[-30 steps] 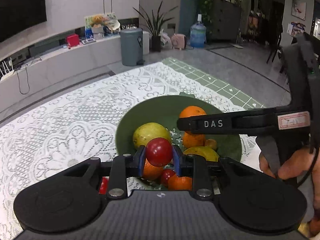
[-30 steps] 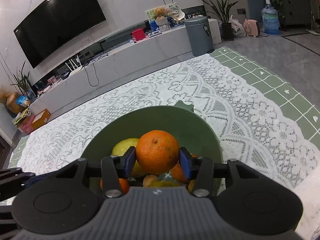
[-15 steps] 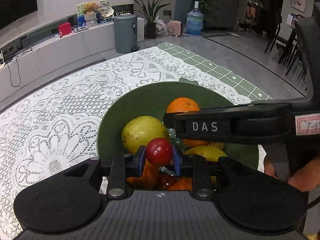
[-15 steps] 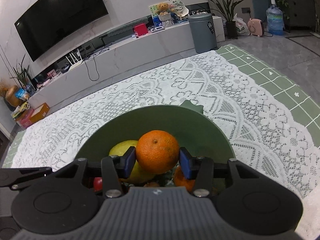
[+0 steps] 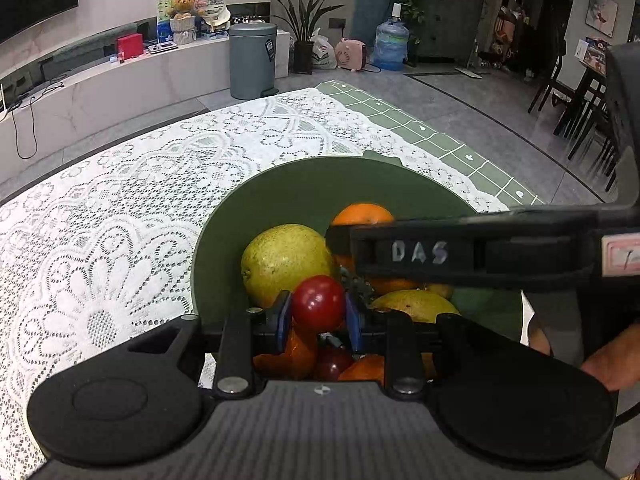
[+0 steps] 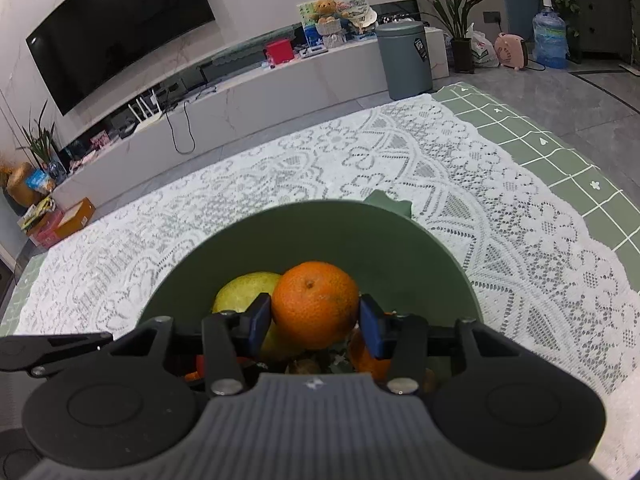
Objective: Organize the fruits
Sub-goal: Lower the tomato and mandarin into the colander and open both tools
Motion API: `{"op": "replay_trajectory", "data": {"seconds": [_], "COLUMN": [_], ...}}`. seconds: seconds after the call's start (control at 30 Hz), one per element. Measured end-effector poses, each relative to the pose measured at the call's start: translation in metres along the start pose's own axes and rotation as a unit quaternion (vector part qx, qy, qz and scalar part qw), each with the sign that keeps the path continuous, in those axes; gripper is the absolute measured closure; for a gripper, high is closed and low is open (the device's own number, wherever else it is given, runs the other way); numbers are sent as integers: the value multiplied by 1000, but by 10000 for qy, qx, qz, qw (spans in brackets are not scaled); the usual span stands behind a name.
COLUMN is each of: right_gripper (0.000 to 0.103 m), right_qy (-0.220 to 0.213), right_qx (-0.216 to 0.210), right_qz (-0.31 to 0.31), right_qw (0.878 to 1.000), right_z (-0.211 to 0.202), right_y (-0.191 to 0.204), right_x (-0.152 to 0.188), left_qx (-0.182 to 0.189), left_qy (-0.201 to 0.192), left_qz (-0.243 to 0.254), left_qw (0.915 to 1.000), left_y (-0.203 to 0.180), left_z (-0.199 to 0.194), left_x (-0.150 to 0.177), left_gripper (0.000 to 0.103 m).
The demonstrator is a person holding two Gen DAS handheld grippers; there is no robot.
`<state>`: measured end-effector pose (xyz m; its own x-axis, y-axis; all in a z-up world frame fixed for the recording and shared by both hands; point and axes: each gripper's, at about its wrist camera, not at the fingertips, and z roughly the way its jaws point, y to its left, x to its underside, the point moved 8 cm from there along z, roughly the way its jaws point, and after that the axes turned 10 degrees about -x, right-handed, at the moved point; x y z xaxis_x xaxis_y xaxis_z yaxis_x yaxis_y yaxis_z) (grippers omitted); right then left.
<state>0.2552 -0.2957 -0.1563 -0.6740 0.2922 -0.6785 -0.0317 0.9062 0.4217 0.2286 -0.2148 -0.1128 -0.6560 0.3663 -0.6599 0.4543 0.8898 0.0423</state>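
Note:
A dark green bowl [image 5: 304, 192] on the lace cloth holds a yellow-green pear [image 5: 284, 260], oranges and other small fruit. My left gripper [image 5: 319, 312] hangs over the bowl's near side, shut on a small red fruit [image 5: 319, 300]. In the left wrist view one of the right gripper's fingers [image 5: 416, 252] crosses from the right, partly hiding an orange [image 5: 362, 214]. My right gripper [image 6: 316, 316] sits low over the bowl [image 6: 320, 232] with that orange [image 6: 316, 304] between its blue pads. Its jaws are opening, and the pads still touch the orange. The pear [image 6: 240, 292] lies just left of it.
A white lace cloth [image 6: 360, 168] covers a green checked mat [image 6: 540, 120] around the bowl. A hand [image 5: 612, 364] holds the right gripper at the right edge. Beyond the table are a grey bin [image 6: 404, 60], a low white bench and a wall TV.
My left gripper has come down and closer to the bowl with the red fruit still in it. The right gripper has stayed over the bowl, its pads spreading very slightly.

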Motion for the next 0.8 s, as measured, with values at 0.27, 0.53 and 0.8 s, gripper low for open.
{"op": "replay_trajectory", "data": {"seconds": [0.27, 0.53, 0.8], "right_gripper": [50, 50, 50], "right_qy": [-507, -852, -800], "right_qx": [20, 25, -90], "right_qz": [155, 618, 580], "right_qw": [9986, 9944, 9951], "right_z": [-19, -37, -37], "right_y": [-6, -21, -19], "right_x": [-10, -16, -14], "left_qx": [20, 22, 3], "left_qy": [68, 160, 305], "left_qz": [30, 142, 142], "left_qw": [10000, 9998, 9994], "left_y": [3, -6, -11], "left_z": [-5, -1, 8], "left_x": [1, -1, -1], "left_gripper": [72, 72, 71]}}
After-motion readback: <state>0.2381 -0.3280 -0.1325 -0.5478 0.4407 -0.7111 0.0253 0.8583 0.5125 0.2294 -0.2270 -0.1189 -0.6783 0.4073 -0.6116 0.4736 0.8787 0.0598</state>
